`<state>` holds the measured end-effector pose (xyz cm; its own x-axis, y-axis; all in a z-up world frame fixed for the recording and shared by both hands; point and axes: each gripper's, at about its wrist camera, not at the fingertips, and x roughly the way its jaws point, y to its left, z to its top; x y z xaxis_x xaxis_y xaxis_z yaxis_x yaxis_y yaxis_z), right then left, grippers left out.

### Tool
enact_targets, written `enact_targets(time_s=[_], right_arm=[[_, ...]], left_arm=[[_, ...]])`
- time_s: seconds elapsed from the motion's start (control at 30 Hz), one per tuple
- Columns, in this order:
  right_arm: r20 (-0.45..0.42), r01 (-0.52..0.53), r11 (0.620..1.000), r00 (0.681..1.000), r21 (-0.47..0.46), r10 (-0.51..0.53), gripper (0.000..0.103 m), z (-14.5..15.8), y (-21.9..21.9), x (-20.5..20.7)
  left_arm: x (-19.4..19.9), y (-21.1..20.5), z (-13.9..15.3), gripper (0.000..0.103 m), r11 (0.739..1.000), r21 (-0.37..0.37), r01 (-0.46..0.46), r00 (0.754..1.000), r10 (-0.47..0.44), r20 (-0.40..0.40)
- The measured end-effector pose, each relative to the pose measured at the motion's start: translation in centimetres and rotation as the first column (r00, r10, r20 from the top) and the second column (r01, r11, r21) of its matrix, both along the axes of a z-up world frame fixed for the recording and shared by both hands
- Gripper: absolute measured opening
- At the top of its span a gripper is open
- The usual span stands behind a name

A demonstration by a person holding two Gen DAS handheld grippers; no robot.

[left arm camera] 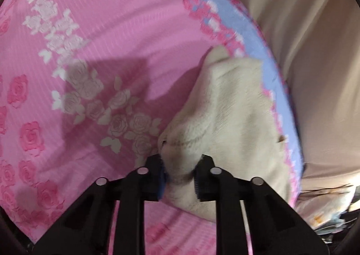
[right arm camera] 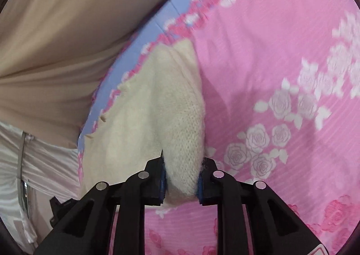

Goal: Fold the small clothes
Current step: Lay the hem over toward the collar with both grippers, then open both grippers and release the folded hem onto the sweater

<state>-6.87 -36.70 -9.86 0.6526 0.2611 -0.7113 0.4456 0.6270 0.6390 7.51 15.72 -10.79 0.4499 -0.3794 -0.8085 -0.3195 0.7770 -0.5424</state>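
In the left wrist view, a pink bedsheet with white and deep-pink rose print [left arm camera: 108, 36] fills the left and centre. It has a band of pale blue trimmed with pink lace [left arm camera: 245, 27] along its right edge. A dark angular shadow falls across the roses near the middle. Right of that shadow lies a small cream fuzzy knitted garment [left arm camera: 234, 106], spread over the sheet and reaching onto the blue band, with 1 corner pointing up toward the lace. The black left gripper [left arm camera: 180, 176] with blue pads is clenched on a bunched fold at the near edge of this garment, the cloth squeezed between its 2 fingers. Past the blue band, on the far right, hangs smooth beige fabric [left arm camera: 310, 52]; what it belongs to is hard to tell through the blur.

In the right wrist view the order is mirrored. Beige fabric [right arm camera: 58, 36] takes the upper left, with a pale striped white cloth [right arm camera: 45, 165] below it at the left edge. Next comes the blue lace-trimmed band [right arm camera: 126, 61], then the cream knitted garment [right arm camera: 148, 106], lying partly on the band and partly on the pink rose-print sheet [right arm camera: 270, 48]. The black right gripper [right arm camera: 181, 178] is clamped on a thick rolled edge of the garment, the knit bulging up between its fingers. White roses sit on the sheet just right of the gripper, and deep-pink roses lie at the lower right.
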Motion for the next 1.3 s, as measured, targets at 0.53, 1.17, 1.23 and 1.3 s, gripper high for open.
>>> enact_targets(time_s=[0.53,1.17,1.23,1.3], right_arm=[[-0.248,-0.113,0.986,0.966,-0.119,0.081,0.034,-1.9,0.8,-12.3],[-0.134,-0.168,0.953,0.981,-0.251,0.137,0.008,-0.8,0.5,5.1],[-0.047,-0.137,0.953,0.991,-0.269,0.129,0.007,1.9,0.3,4.1],[0.027,-0.085,0.953,0.995,-0.29,0.097,0.007,4.6,-0.3,3.2]], left_arm=[[-10.2,1.8,-0.2,0.029,0.987,0.145,0.069,0.99,-0.05,-0.132],[5.4,-6.4,-0.5,0.011,0.936,0.212,0.281,0.957,-0.289,0.004],[5.0,-6.2,1.8,0.009,0.94,0.197,0.277,0.952,-0.297,0.078],[4.7,-5.9,4.0,0.009,0.942,0.201,0.27,0.945,-0.299,0.134]])
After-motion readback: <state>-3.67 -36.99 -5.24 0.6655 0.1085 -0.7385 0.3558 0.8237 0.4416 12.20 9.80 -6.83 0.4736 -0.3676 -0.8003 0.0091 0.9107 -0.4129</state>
